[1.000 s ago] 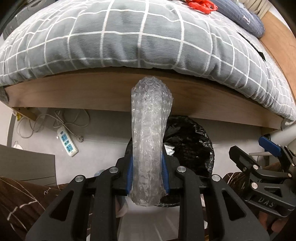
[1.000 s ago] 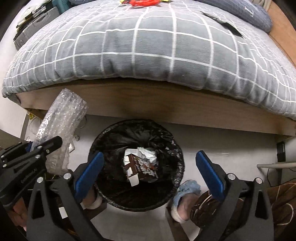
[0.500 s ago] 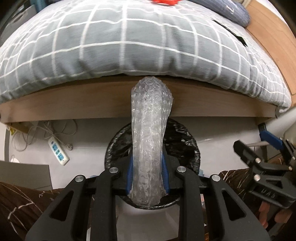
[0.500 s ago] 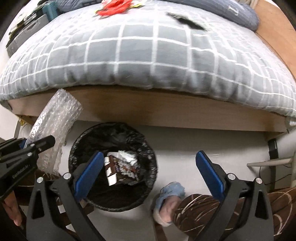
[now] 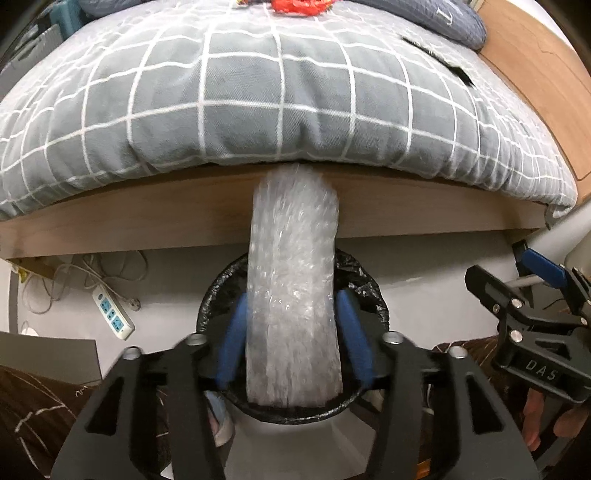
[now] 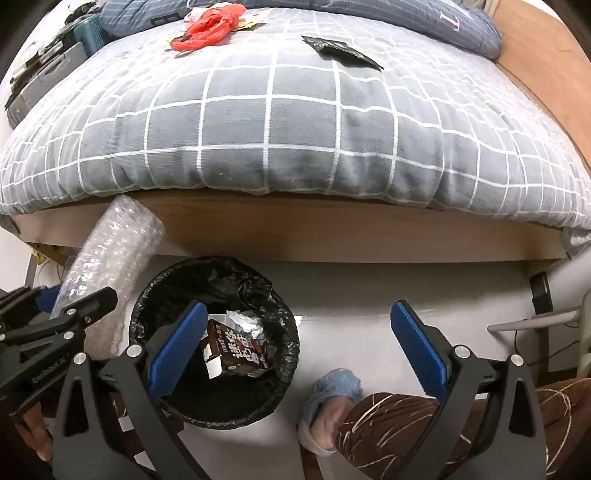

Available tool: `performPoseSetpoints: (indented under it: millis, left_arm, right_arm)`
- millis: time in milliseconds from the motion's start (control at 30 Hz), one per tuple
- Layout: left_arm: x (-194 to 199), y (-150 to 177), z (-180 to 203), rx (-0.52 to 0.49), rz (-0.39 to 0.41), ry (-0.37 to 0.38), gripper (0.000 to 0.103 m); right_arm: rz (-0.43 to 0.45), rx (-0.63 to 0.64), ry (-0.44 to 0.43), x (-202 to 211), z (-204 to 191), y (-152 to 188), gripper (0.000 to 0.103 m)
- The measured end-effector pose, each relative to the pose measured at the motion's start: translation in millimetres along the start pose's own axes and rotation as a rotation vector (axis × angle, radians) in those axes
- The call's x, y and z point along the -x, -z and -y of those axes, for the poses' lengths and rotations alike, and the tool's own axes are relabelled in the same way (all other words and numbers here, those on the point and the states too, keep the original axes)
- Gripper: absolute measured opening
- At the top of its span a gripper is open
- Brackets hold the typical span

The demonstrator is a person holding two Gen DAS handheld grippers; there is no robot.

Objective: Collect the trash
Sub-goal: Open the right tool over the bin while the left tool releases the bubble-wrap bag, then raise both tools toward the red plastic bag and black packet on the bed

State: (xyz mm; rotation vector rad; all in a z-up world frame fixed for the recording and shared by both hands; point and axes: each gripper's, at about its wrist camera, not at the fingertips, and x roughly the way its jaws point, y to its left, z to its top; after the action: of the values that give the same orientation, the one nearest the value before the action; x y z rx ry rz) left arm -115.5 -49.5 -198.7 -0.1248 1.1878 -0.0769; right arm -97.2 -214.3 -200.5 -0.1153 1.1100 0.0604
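Note:
A long roll of clear bubble wrap [image 5: 293,288] stands upright between the blue pads of my left gripper [image 5: 292,299], right above the black-lined trash bin [image 5: 373,295]. The jaws are opening; the pads have drawn back from the wrap's sides, and the wrap looks blurred. From the right wrist view, the bubble wrap [image 6: 110,266] leans over the left edge of the bin [image 6: 147,295], which holds a brown carton [image 6: 240,350] and crumpled paper. My right gripper [image 6: 299,308] is wide open and holds nothing, over the bin's right rim and the floor.
A bed with a grey checked quilt [image 6: 295,129] rises behind the bin; a red plastic bag [image 6: 207,27] and a black wrapper [image 6: 340,50] lie on it. A power strip [image 5: 112,314] with cables is on the floor at left. The person's slippered foot [image 6: 332,391] is beside the bin.
The left jaws have spread off the bubble wrap, which was pinched before and now looks wider and blurred. Both grippers shifted sideways, so the bin sits centred under the left one.

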Motion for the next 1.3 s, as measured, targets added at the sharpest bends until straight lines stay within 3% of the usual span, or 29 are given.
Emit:
performPoseSetpoints:
  millis: [267, 467, 800, 1300]
  left_arm:
    - [17, -7, 4, -0.009, 0.070, -0.039, 0.084]
    - [39, -19, 0, -0.009, 0.147, -0.068, 0.097]
    - [65, -39, 0, -0.021, 0.232, -0.062, 0.097]
    - [76, -84, 2, -0.015, 0.284, -0.078, 0.097]
  right_arm:
    - [0.055, 0.006, 0.006, 15, -2, -11, 0.095]
    - [0.114, -0.001, 0.009, 32, 1, -23, 0.095]
    - [0.216, 0.017, 0.016, 60, 4, -42, 0.095]
    - [0.326, -0.001, 0.063, 80, 27, -90, 0.095]
